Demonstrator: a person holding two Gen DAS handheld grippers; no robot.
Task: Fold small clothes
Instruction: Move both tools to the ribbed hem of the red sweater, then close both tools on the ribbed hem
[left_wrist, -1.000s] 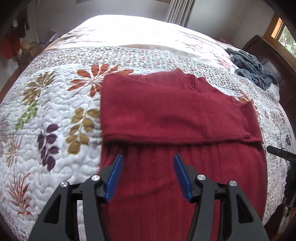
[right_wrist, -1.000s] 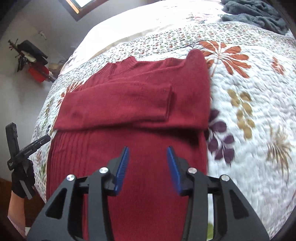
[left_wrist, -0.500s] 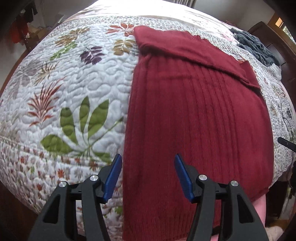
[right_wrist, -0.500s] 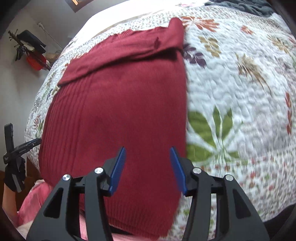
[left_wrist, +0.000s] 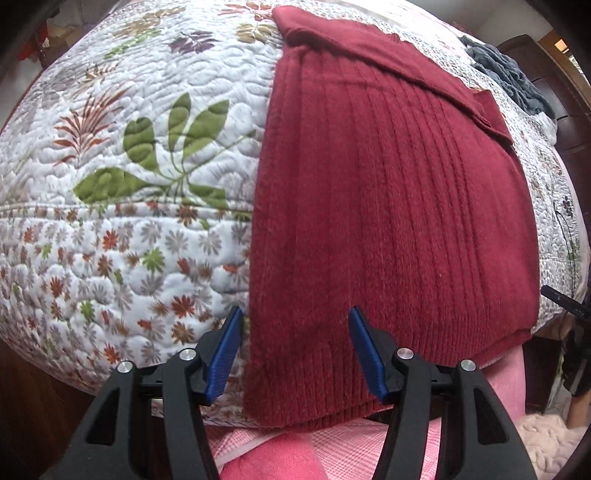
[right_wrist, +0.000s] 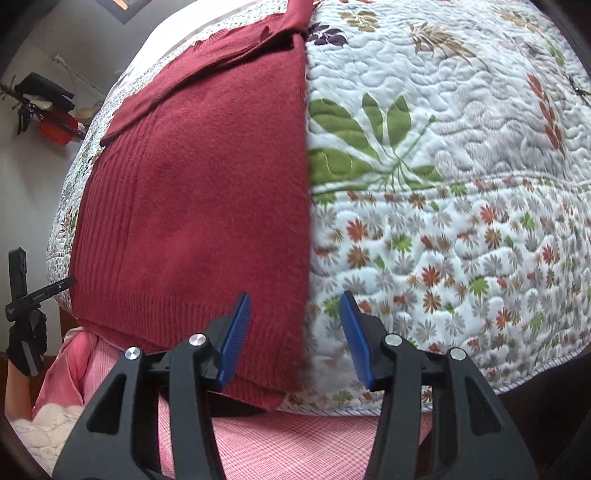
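Covering the whole scene, the quilt (left_wrist: 129, 177) is white with leaf and flower prints and spreads over the bed, rounding down at the near edge. Under that near edge a pink sheet (right_wrist: 288, 439) shows. The sweater (left_wrist: 388, 206) is dark red ribbed knit, lying flat on the quilt with its hem hanging just over the near edge of the bed and its neck end toward the far side. Both sleeves are folded across the upper body, forming a band over the chest. A grey blanket (left_wrist: 513, 81) lies bunched near the far right corner of the bed, well apart from the sweater. A dark wooden headboard sits beyond it.

The left gripper (left_wrist: 295, 350) hovers at the sweater's near left hem corner, jaws spread wide and holding nothing; the left blue pad (left_wrist: 225, 354) sits over the quilt just beside the sweater's side edge, the right pad over the knit. The right gripper (right_wrist: 295, 336) hovers at the near right hem corner, jaws likewise wide apart and empty, straddling the sweater's right side edge: left pad over the knit, right pad over the quilt. In the right wrist view, a gloved hand (right_wrist: 26, 339) on the other gripper's handle shows at the left edge.
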